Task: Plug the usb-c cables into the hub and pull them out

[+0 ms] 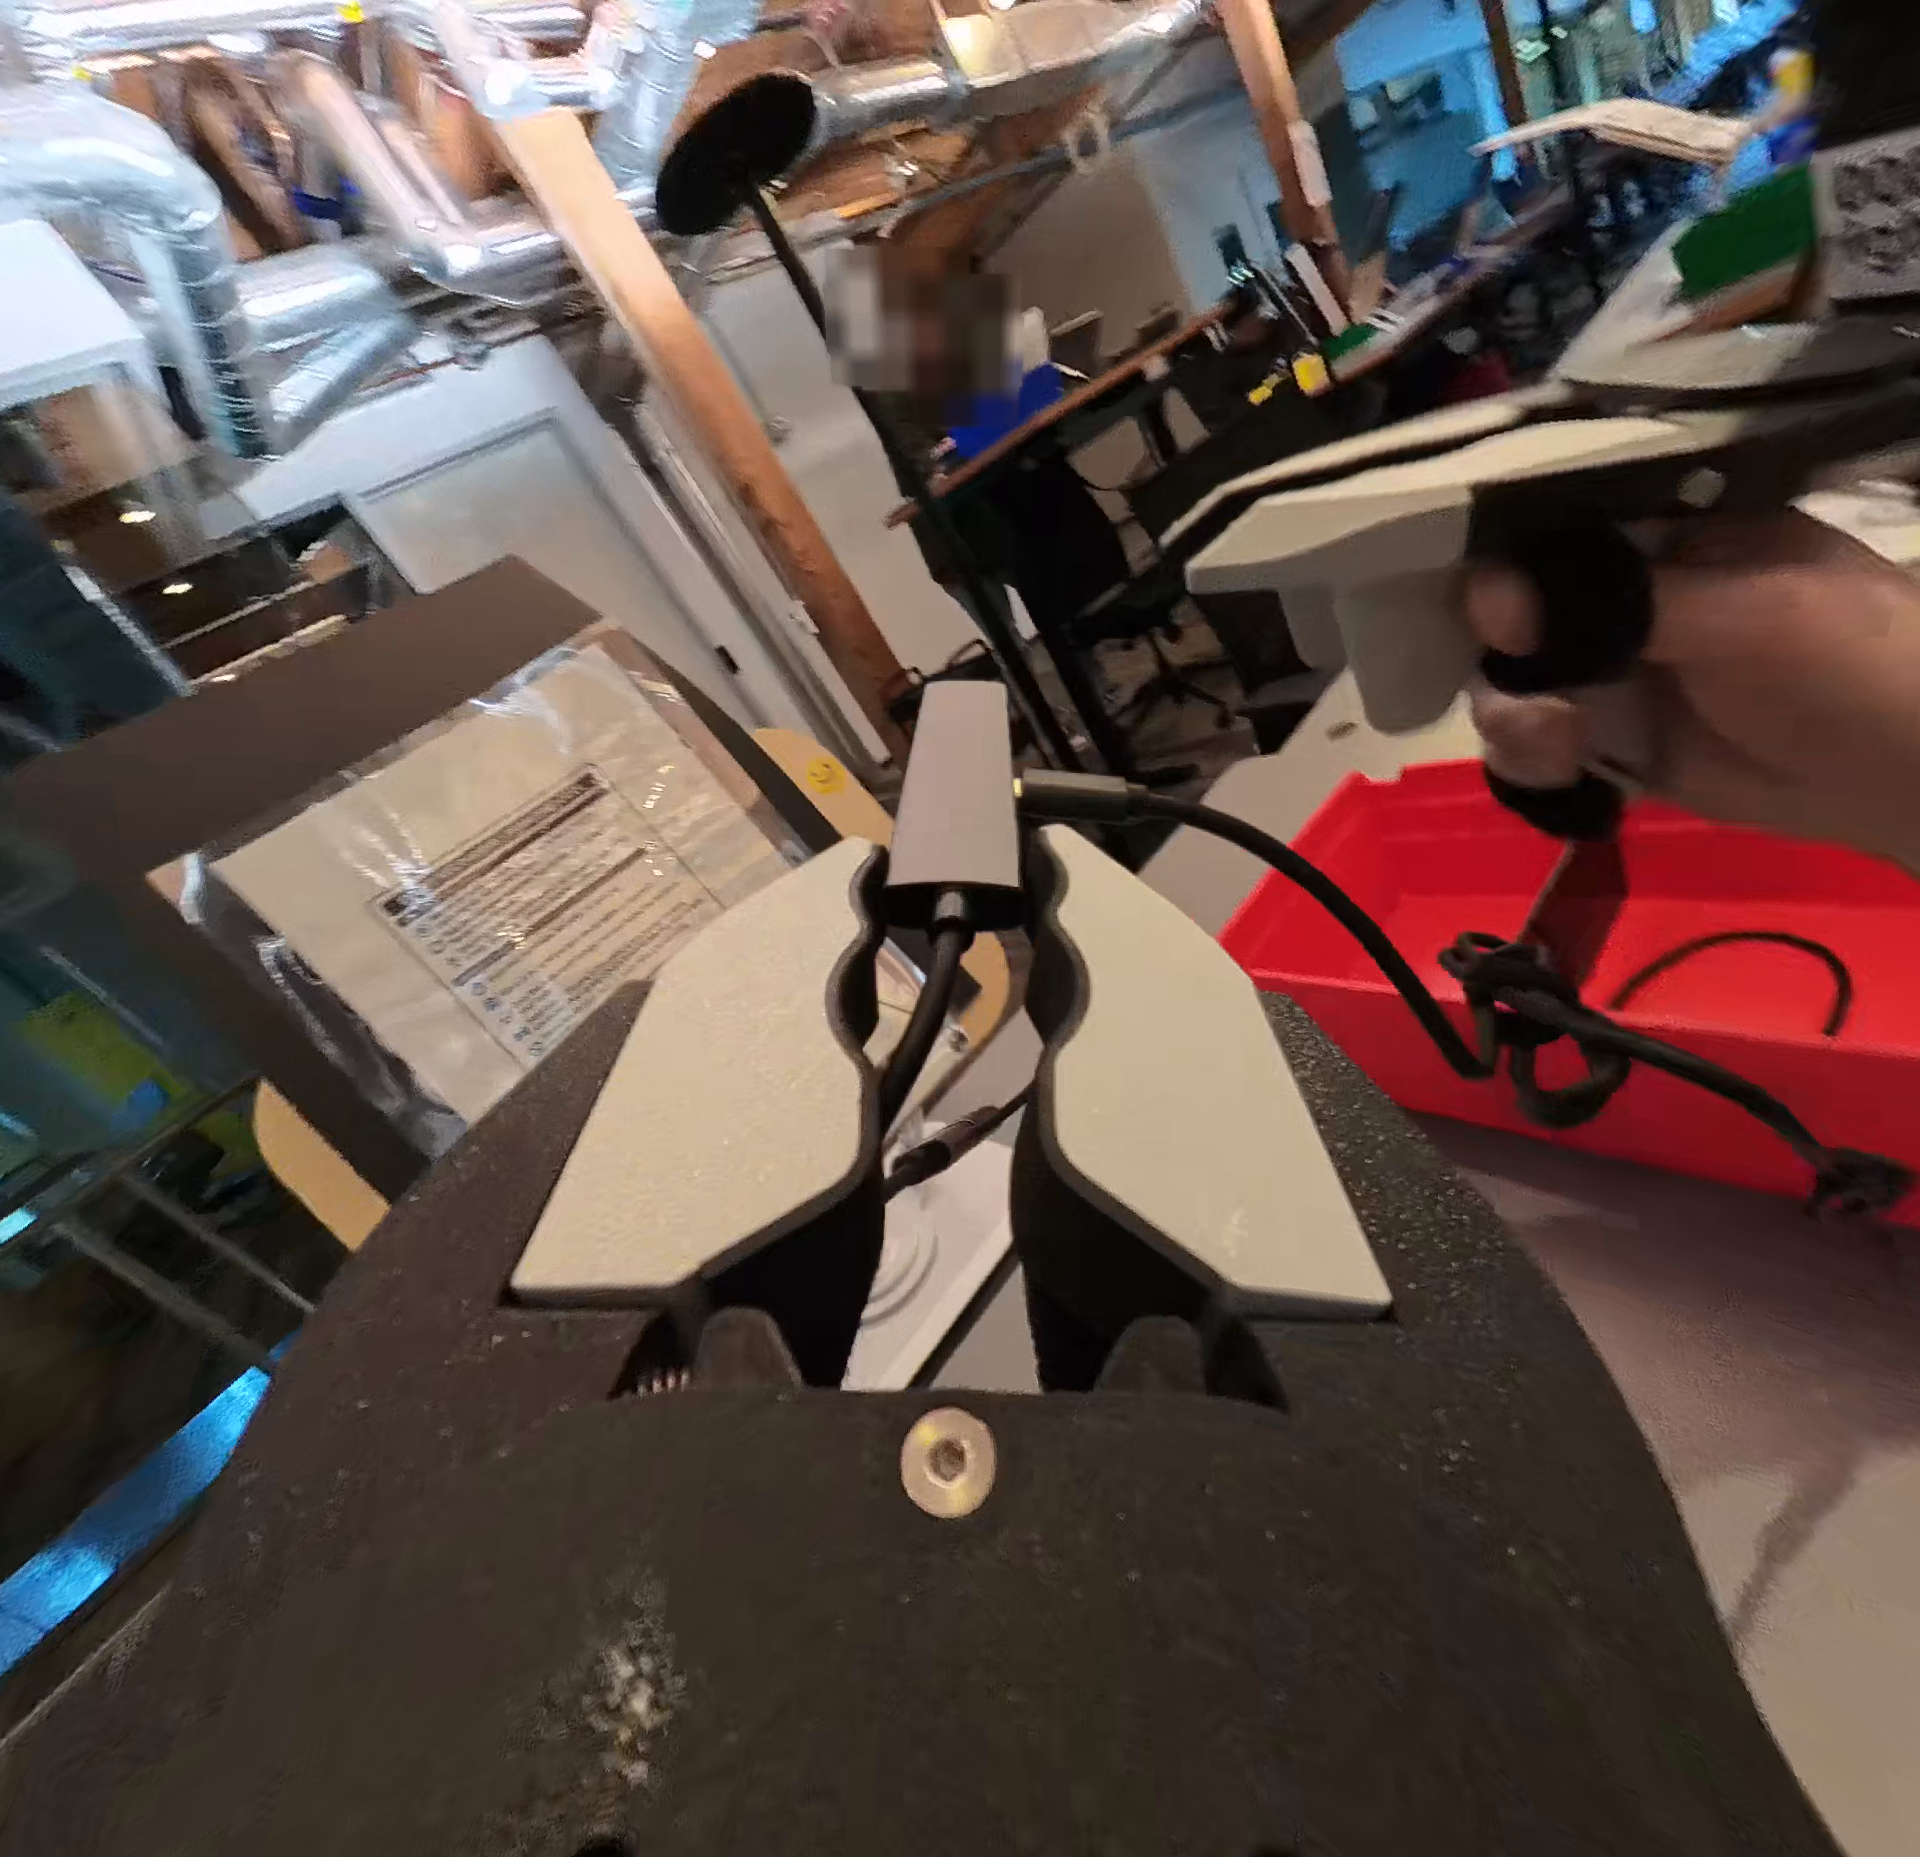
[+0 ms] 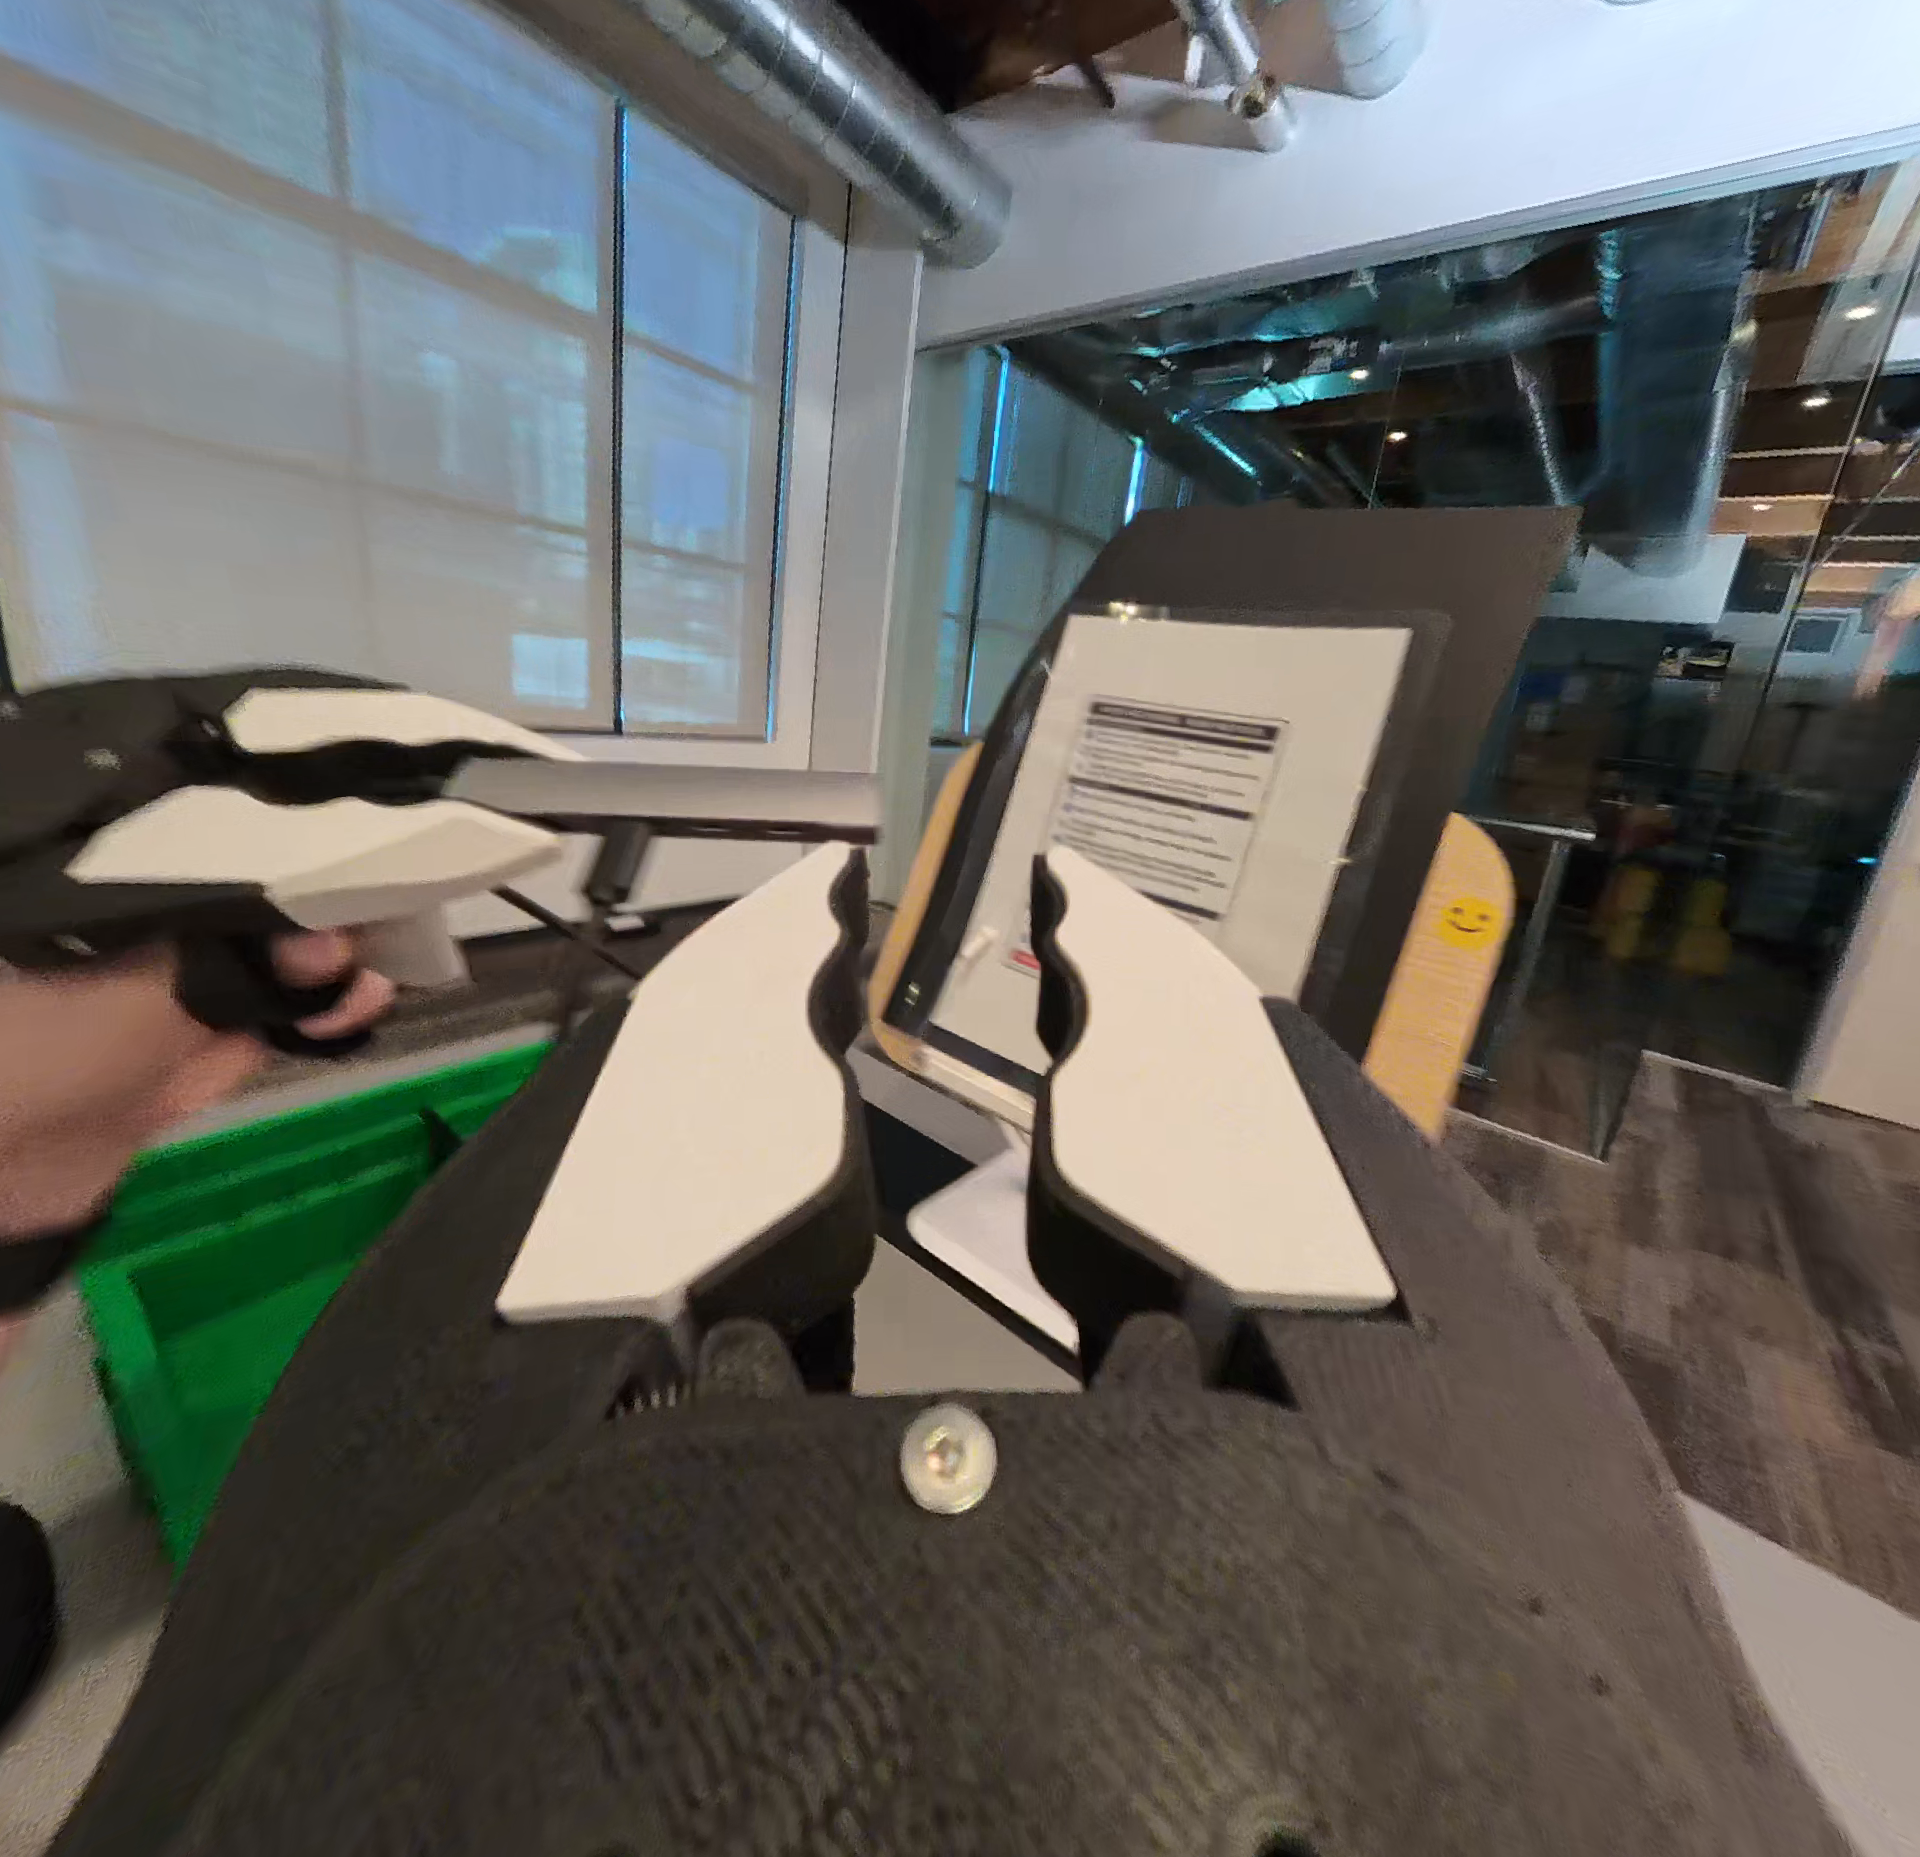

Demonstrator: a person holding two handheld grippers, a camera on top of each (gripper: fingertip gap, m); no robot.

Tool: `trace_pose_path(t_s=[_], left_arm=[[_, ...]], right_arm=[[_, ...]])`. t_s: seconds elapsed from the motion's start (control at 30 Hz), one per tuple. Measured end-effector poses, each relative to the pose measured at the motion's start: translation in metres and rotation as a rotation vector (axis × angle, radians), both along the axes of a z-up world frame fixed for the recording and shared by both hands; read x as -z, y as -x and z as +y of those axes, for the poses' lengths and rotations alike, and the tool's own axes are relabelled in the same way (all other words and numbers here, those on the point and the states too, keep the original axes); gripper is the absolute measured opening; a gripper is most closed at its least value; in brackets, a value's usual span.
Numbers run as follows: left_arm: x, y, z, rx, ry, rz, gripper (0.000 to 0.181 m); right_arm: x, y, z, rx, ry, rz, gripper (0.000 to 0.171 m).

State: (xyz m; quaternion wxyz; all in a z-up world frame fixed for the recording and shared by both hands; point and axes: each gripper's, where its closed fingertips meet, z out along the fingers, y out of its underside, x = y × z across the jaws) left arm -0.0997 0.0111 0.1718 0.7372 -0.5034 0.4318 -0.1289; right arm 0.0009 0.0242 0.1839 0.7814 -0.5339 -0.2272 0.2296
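My left gripper [image 1: 956, 867] is shut on the near end of a slim grey hub [image 1: 954, 789], which points away and up. The hub's own short lead hangs down between the fingers. A black usb-c cable's plug [image 1: 1081, 799] sits in the hub's right side. The cable [image 1: 1351, 934] droops to a knotted bundle over a red bin. My right gripper [image 2: 951, 877] is open and empty. It also shows in the left wrist view [image 1: 1216, 534], up and right of the hub and apart from it. In the right wrist view the left gripper [image 2: 520, 784] holds the hub [image 2: 675, 794] level at the left.
A red bin [image 1: 1662, 872] with another black cable in it stands to the right. A green bin [image 2: 260, 1236] stands at the left. A dark stand with a printed sheet [image 2: 1195, 799] is behind, beside a rounded wooden panel [image 2: 1444, 976]. A person sits far back. From my right tips it is roughly 30 centimetres to the rounded wooden panel [image 2: 1444, 976]; from my left, 35 centimetres.
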Motion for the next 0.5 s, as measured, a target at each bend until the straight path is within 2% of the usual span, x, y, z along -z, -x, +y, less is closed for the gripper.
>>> trace_pose_path(t_s=[0.1,0.17,0.27,0.5], left_arm=[[-0.006,0.003,0.005,-0.076,-0.015,-0.054,0.024],[-0.004,0.000,0.008,-0.098,-0.011,-0.068,0.024],[-0.001,-0.010,0.007,-0.073,0.027,-0.106,0.024],[0.004,-0.023,0.006,-0.038,0.078,-0.133,0.024]], right_arm=[[-0.001,0.035,-0.017,-0.031,0.032,0.088,0.030],[0.003,0.048,-0.020,0.010,0.017,0.052,0.031],[0.010,0.051,-0.014,0.094,-0.006,-0.005,0.031],[0.020,0.051,-0.004,0.031,0.055,-0.005,0.025]])
